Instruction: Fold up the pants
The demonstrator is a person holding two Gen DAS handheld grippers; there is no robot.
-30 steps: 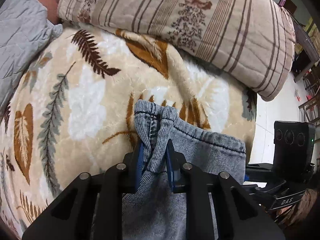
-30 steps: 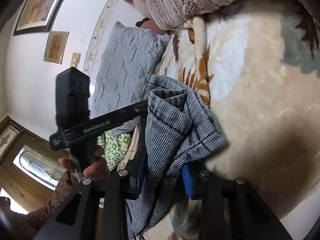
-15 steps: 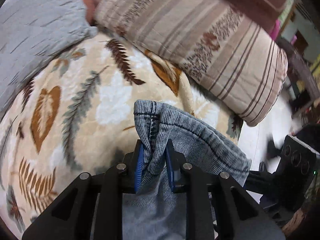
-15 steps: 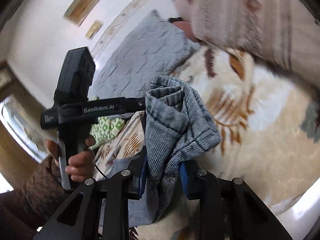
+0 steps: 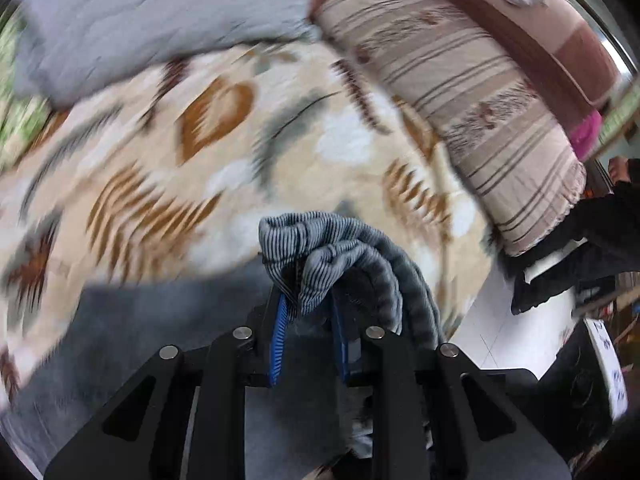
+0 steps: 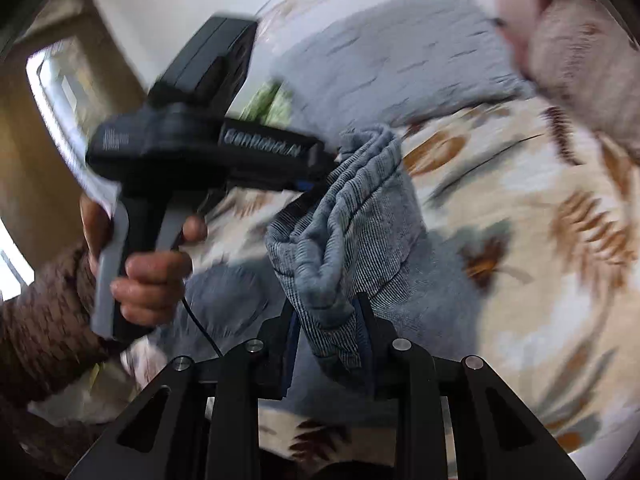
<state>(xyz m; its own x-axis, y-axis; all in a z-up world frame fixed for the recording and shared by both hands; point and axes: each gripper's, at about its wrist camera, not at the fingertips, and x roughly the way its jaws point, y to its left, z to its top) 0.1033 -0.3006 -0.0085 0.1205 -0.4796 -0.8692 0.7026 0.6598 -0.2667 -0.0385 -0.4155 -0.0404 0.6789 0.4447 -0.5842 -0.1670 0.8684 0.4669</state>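
The pants [image 5: 320,248] are gripped by both the left gripper [image 5: 308,320] and the right gripper [image 6: 330,340] above the blanket [image 5: 200,152].

Leaf-print blanket [image 5: 168,168]; grey quilted pillow [image 5: 160,20] beside striped pillow [image 5: 480,92].

Grey ribbed pants [image 5: 344,256] bunched (lifted above bedspread).

The pants [image 5: 340,252] were noted as blue-grey, finely ribbed. The blanket [image 5: 168,168] was cream, patterned with brown and grey leaves. One pillow [image 5: 492,120] was beige with brown stripes; another [image 5: 160,20] plain grey, quilted. Blue gripper pads [image 5: 279,340] were recorded.
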